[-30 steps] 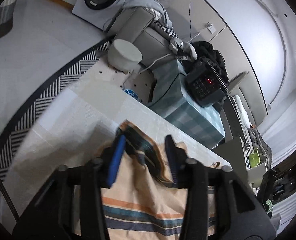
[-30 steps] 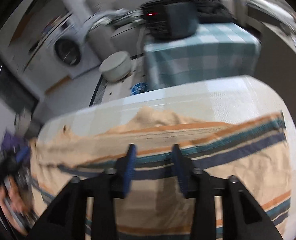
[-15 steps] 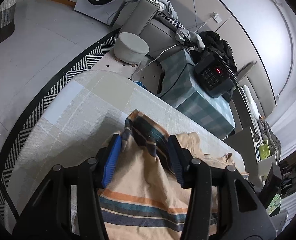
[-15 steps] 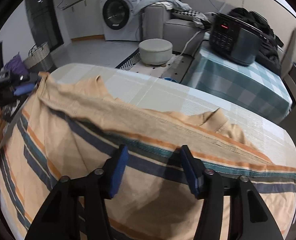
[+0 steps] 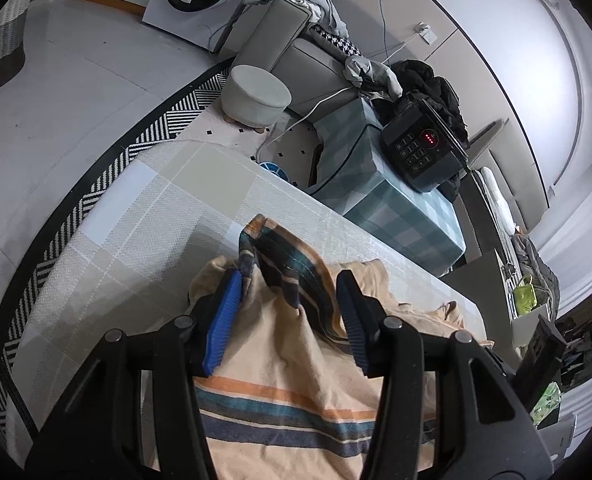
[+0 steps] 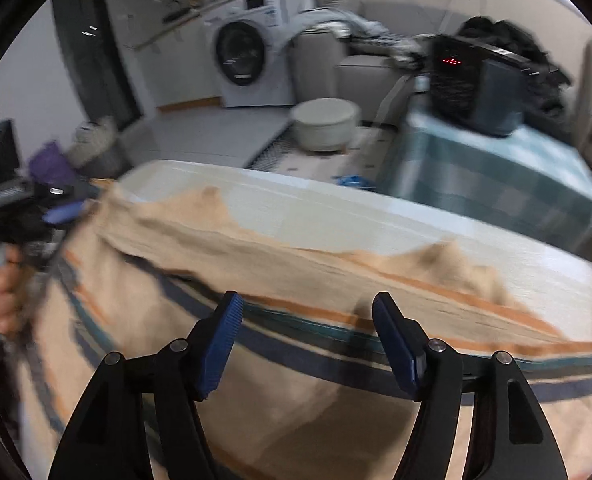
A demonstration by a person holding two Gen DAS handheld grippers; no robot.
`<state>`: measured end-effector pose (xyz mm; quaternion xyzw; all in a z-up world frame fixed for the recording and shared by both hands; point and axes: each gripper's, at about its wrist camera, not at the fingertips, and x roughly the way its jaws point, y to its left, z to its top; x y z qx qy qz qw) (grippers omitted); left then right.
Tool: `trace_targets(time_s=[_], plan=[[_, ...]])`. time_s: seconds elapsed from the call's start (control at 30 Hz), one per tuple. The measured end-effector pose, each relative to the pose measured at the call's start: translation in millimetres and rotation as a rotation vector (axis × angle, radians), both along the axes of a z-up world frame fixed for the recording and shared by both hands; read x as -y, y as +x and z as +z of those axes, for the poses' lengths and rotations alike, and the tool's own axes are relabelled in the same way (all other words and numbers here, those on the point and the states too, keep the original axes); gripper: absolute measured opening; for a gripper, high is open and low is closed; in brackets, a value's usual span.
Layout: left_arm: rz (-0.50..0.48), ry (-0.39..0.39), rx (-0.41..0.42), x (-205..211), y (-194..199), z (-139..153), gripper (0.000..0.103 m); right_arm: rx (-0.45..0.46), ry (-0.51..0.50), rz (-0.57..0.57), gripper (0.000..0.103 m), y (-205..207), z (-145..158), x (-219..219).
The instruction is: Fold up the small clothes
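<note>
1. table (image 5: 144, 216): a wide flat top under a woven cloth of pale beige and white checks, slightly rough in texture. it bears the whole job.
2. shirt (image 5: 296, 392): it lies across the near half of the table, spread wide in the right view (image 6: 296, 420). it is thin peach cotton with bands of orange, teal and navy, limp and light. i judge it will drape and crease at any touch, slide easily on the cloth, and hold no shape of its own. nothing about it is fragile. a bunched striped part, likely a sleeve or a turned-over edge, stands up in a soft ridge between the left fingers. best hold, as i see it: pinch a hem or a seam corner, where layers double up and grip well, not the loose middle.
3. left gripper (image 5: 290, 308): black frame, ribbed blue pads. its jaws stand well apart with the ridge of cloth between them. the left pad touches the fabric, but nothing is pinched.
4. right gripper (image 6: 308, 340): same build, jaws spread wide over the striped band near the folded-over top edge, holding nothing. this view is blurred, so i cannot tell whether the pads touch the cloth.
</note>
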<state>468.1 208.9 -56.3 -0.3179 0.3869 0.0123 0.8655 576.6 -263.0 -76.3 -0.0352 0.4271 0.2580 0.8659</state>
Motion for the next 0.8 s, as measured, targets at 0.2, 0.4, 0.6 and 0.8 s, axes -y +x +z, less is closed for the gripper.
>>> trace_targets(time_s=[0.2,0.4,0.6,0.8], plan=[[-0.012,-0.002,0.004,5.1,0.2,0.8,0.045,0.051,-0.007,0.175,0.077,-12.7,4.7,-40.6],[-0.013,-0.007,0.004,5.6,-2.5,-0.2,0.045,0.021,-0.110,0.241,0.039,-3.4,-9.4,-65.2],[0.002,-0.019,0.001,-0.9,-3.7,-2.6,0.045,0.070,-0.079,0.244,0.002,-7.8,-2.0,-58.4],[0.016,-0.015,-0.019,-7.7,-3.7,-9.4,0.045,0.107,-0.175,0.064,0.003,9.6,-5.7,-58.3]])
